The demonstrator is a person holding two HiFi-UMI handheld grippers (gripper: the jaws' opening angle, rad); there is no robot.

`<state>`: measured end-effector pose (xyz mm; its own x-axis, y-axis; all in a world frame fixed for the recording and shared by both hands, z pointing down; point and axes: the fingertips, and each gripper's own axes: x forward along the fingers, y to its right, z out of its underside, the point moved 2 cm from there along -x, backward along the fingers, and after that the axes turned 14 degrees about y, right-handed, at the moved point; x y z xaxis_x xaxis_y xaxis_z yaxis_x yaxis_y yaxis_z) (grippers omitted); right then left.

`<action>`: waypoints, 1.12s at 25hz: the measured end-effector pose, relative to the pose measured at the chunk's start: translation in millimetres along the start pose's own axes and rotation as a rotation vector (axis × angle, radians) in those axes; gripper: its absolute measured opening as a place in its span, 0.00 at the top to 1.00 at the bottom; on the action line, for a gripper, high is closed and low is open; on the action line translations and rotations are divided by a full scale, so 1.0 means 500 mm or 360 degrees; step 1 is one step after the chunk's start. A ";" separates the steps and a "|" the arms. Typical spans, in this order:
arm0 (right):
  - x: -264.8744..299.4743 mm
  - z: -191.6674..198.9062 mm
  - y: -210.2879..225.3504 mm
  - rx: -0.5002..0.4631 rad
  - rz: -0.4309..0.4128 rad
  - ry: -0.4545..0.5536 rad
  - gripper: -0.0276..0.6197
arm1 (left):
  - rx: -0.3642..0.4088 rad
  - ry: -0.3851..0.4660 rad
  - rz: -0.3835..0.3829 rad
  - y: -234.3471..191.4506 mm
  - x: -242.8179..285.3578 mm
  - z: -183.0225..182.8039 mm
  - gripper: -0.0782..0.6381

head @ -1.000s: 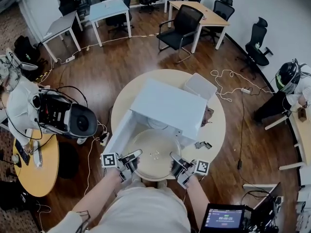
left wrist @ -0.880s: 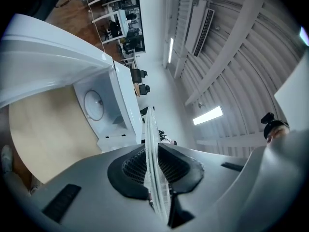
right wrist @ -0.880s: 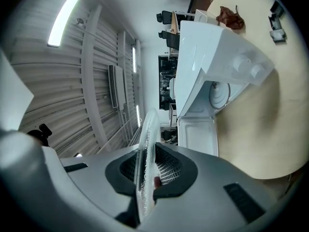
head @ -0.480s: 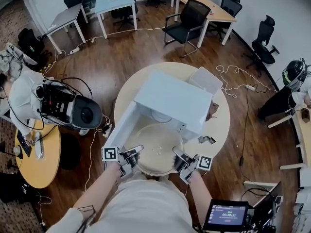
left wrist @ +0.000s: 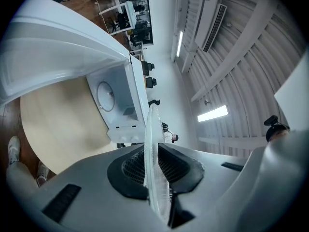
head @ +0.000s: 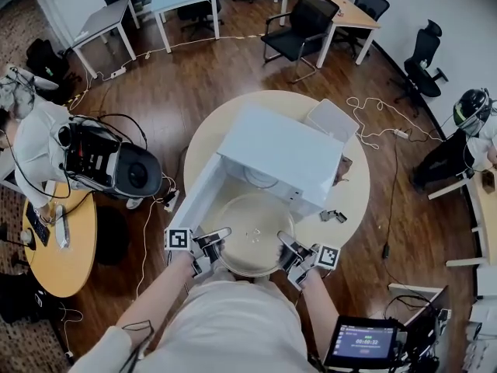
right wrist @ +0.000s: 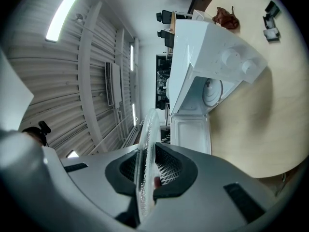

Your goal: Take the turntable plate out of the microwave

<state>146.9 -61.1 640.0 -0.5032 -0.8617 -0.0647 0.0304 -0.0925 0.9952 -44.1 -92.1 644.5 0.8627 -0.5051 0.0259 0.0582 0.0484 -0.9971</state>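
Note:
The round glass turntable plate (head: pixel 250 239) hangs level in front of the white microwave (head: pixel 272 154), whose door (head: pixel 196 200) stands swung open at the left. My left gripper (head: pixel 211 243) is shut on the plate's left rim and my right gripper (head: pixel 289 253) is shut on its right rim. In the left gripper view the plate (left wrist: pixel 150 129) shows edge-on, pinched between the ribbed pads of the left gripper (left wrist: pixel 155 175). The right gripper view shows the same: the plate's rim (right wrist: pixel 145 149) is clamped in the right gripper (right wrist: pixel 147 182), with the open microwave (right wrist: pixel 212 62) beyond.
The microwave sits on a round wooden table (head: pixel 353 200). A white bin (head: pixel 332 120) stands behind it, with small black parts (head: pixel 335 216) and a brown object (head: pixel 344 165) at its right. A black device (head: pixel 109 169) and a yellow table (head: pixel 66 247) lie left, a screen (head: pixel 365 340) at lower right.
The plate, held by both grippers, has come slightly away from the microwave's front toward me, its left side a little lower. Both grips are unchanged.

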 end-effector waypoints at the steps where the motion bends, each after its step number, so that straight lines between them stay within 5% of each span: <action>1: 0.000 -0.003 0.004 0.0008 0.0007 0.0015 0.91 | -0.0001 0.0007 0.0002 -0.006 -0.002 -0.003 0.84; 17: -0.046 -0.064 0.054 -0.0018 0.0070 0.0195 0.91 | 0.0129 0.0041 -0.0096 -0.057 -0.014 -0.019 0.84; 28: -0.064 -0.073 0.119 -0.0083 0.0174 0.0179 0.91 | 0.0278 -0.0015 -0.0319 -0.121 -0.026 -0.031 0.84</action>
<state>196.6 -57.4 698.8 -0.3944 -0.9183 0.0330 0.1258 -0.0184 0.9919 -66.4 -101.8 703.2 0.8299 -0.5114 0.2232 0.3136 0.0966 -0.9446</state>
